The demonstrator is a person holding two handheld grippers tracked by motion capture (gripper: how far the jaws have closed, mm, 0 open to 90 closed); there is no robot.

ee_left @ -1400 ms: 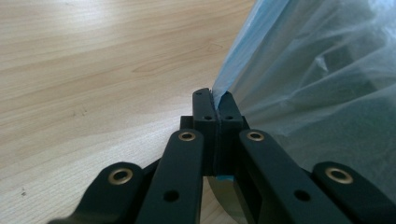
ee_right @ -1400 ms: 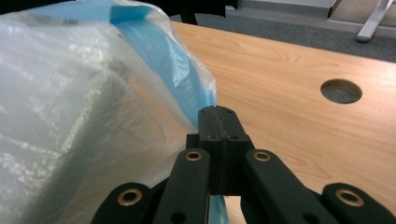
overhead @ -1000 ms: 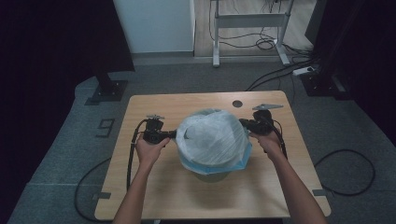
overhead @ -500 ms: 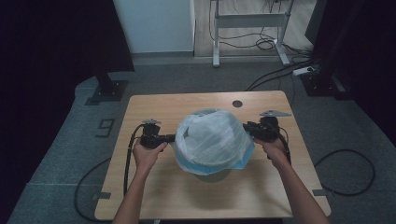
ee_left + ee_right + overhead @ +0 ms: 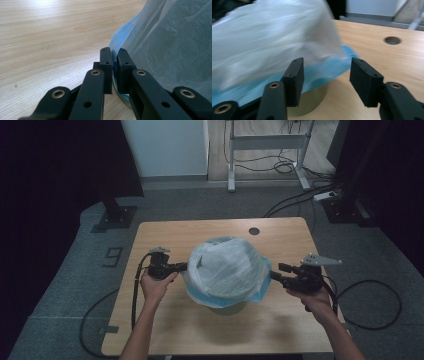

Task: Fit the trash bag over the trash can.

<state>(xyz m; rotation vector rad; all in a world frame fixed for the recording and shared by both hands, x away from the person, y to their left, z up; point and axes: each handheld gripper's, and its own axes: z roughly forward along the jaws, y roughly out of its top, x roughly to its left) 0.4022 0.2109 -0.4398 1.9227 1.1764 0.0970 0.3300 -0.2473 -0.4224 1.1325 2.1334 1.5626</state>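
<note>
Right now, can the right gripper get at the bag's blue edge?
Probably yes: the right gripper is open, the bag's blue edge lies just ahead of its fingers, with nothing between.

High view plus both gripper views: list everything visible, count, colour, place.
plastic bag: 1, translucent white with a blue hem, draped over the bin at table centre
bin: 1, pale grey-green, under the bag, standing on the table
table: 1, light wood, with a round hole near its far edge
desk frame: 1, white, on the floor beyond the table
power strip: 1, white, on the floor at far right among black cables
left gripper: 1, black, jaws shut on the bag's blue hem
right gripper: 1, black, jaws open just off the bag's right edge
hands: 2, left hand and right hand hold the grippers
</note>
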